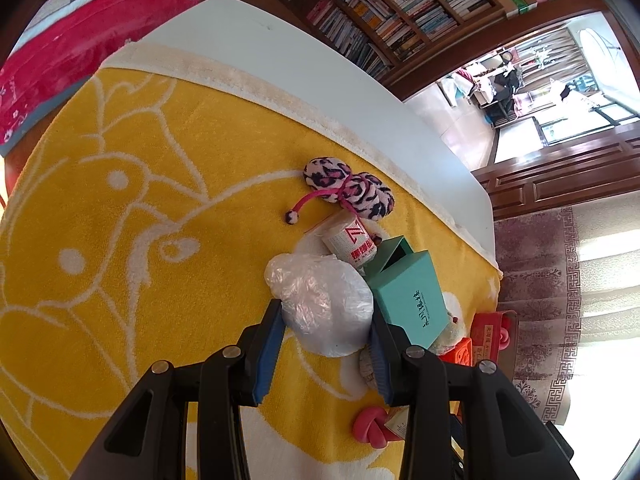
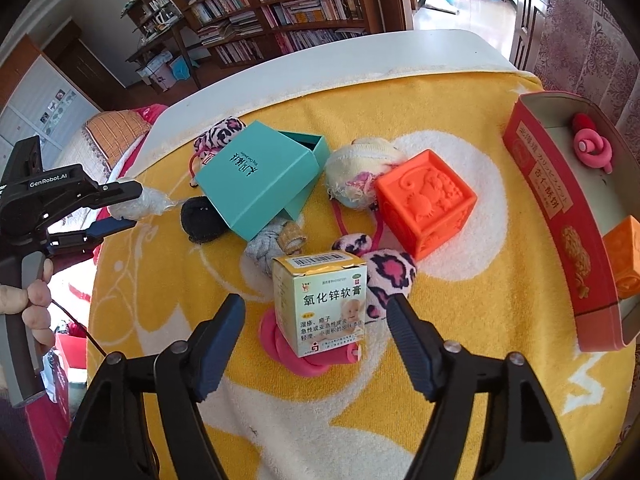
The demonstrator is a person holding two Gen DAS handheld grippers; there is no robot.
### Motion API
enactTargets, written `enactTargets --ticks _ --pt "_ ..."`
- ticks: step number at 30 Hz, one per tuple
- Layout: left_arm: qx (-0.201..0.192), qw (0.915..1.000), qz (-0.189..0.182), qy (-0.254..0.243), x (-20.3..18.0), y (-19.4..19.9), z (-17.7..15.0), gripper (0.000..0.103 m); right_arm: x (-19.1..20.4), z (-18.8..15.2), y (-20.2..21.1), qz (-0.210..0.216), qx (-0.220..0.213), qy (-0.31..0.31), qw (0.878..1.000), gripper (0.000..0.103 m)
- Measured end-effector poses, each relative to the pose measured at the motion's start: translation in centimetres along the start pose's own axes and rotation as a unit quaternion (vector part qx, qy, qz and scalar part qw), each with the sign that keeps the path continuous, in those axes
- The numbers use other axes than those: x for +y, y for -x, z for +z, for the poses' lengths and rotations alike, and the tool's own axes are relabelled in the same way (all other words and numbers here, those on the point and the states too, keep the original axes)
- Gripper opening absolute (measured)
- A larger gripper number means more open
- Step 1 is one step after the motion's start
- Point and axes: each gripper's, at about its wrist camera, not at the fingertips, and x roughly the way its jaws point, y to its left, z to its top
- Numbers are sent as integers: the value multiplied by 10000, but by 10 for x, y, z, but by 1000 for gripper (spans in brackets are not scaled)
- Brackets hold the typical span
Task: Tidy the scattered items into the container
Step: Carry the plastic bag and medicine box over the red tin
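1. Your left tongs [image 1: 326,322] are pinching a crumpled clear plastic bag [image 1: 320,304], the blue pads pressing on both its sides; in the right wrist view the same bag [image 2: 138,202] is hanging at the tips, clear of the yellow towel [image 2: 460,360] that is covering the table [image 2: 360,50].
2. Your right tongs [image 2: 316,310] are standing spread, with the small yellow medicine box [image 2: 322,300] upright between the fingers but not touched by either pad.
3. The container is the red tray [image 2: 560,216] at the right edge of the towel; a pink knotted toy [image 2: 592,148] and an orange block [image 2: 626,256] are already lying inside it.
4. Still scattered are the teal box [image 2: 256,176], the big orange cube [image 2: 426,200], the leopard-print plush [image 2: 390,276], a pale sock ball [image 2: 360,172] and a pink knot [image 2: 288,348] that the medicine box is partly sitting on.
5. Since the bag is soft and slippery, you are likely better off keeping the left tongs pressed together while carrying it over the pile, so it is not snagging the teal box.
6. For the medicine box, you are aiming to close on its two flat side faces, low enough that it is not tipping off the pink knot.
7. The tray is well apart from the left tongs, so the bag is facing the longer trip; watch that the two tongs are not crossing paths.
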Motion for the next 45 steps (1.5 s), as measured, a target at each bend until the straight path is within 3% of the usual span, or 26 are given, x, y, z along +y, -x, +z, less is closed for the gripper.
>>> enactTargets --ticks 5,7,15,23,32,45 --pt "-77 9999 -23 -74 -2 12 -3 41 3 5 -17 -58 94 96 9999 76" --pt "-92 9999 -29 -116 -4 15 -5 41 3 3 -24 -26 227 107 9997 54" --pt "-93 9997 -115 -188 -16 20 -12 41 1 -5 2 94 38 201 9997 54" --pt "-43 9981 -287 -536 -64 14 -26 41 -21 -4 50 28 -456 179 9988 54" --pt "148 9936 -524 -994 -137 -5 -53 41 -87 0 98 -259 -969 -315 9945 54" --pt "377 9827 -827 -1613 -243 -37 -95 41 -185 14 154 -769 -1657 -914 9789 54"
